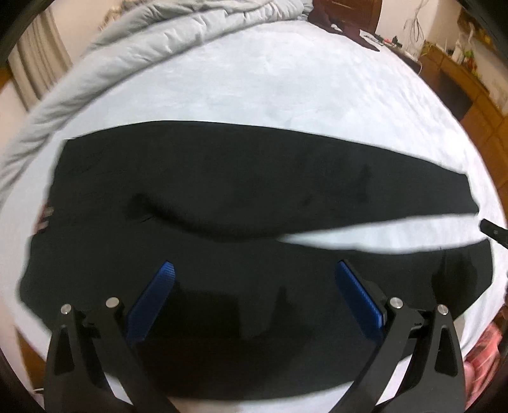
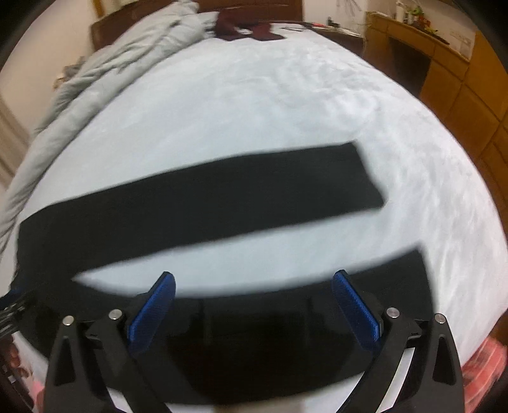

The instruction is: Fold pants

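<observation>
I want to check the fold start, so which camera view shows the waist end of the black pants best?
The left wrist view: the black pants lie nearly whole there, the wide waist end at the left. The right wrist view shows mainly the two legs, spread apart on the bed; the waist end is cut off at the left edge.

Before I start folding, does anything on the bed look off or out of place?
Mostly fine. The black pants lie flat on the light sheet, legs splayed in a V with sheet showing between them, and a soft ridge near the crotch. A dark red garment lies at the far end. Both grippers, left and right, are open.
</observation>
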`<state>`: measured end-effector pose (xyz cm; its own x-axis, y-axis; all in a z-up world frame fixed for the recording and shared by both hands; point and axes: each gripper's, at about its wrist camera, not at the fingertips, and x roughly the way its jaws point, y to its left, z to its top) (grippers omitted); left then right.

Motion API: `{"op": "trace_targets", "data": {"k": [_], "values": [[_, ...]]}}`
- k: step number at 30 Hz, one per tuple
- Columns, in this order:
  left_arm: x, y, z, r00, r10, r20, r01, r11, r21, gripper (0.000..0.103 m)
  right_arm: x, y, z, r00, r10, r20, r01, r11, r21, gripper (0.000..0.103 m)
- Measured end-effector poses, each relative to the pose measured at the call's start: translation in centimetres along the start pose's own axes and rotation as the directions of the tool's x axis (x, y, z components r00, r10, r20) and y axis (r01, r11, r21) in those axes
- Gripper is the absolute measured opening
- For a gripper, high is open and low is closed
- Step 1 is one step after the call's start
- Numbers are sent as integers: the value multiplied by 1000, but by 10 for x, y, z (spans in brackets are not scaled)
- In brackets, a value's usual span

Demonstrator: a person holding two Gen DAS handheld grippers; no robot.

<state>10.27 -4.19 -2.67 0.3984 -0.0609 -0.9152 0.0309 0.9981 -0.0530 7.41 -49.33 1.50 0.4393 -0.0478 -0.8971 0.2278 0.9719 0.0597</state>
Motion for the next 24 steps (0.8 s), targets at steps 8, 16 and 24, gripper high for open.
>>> {"op": "trace_targets", "data": {"k": [8,16,24], "values": [[67,-45,72,988,-37,-147,42,999,29,100,100,-86,90,984,-70,-165,67,998,-20,99],[98,-98,107,988,-101,-113,113,988,107,100,121,-102,107,990,31,-139,-41,997,-70,89],[118,-143,132,972,-196,-131,221,950,218,100,74,-106,84,986,158,-60,-165,972,-165,7]]}}
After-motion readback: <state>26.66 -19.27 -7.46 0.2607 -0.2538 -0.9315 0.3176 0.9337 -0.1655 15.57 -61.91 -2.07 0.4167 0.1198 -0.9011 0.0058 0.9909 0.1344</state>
